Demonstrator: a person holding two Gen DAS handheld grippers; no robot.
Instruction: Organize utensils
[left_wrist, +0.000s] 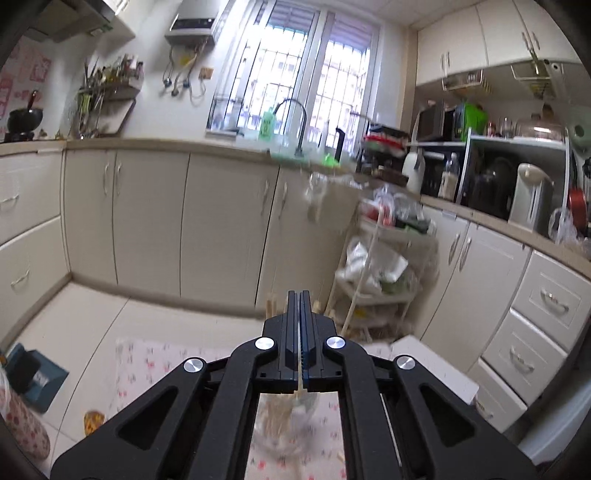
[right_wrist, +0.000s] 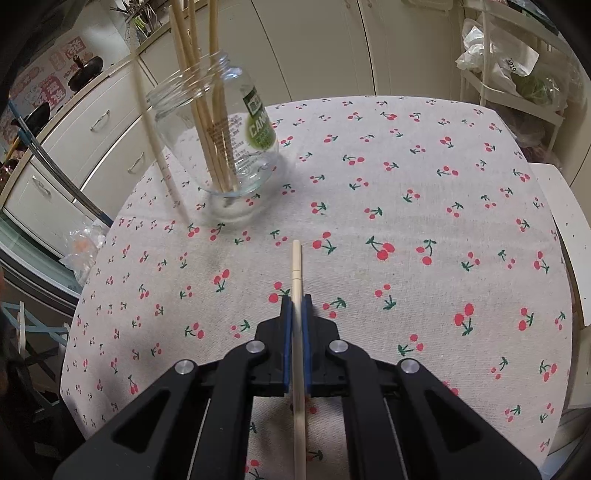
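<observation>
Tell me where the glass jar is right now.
In the right wrist view, the glass jar stands at upper left on the cherry-print tablecloth, holding several chopsticks, ahead and left of the right gripper.

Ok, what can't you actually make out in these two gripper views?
- Left wrist view: the left gripper is shut on a thin stick; the fingers hide most of its length.
- Left wrist view: the jar below is motion-blurred and behind the linkage.
- Right wrist view: the chopstick in the right gripper is cut off at the bottom edge.
</observation>
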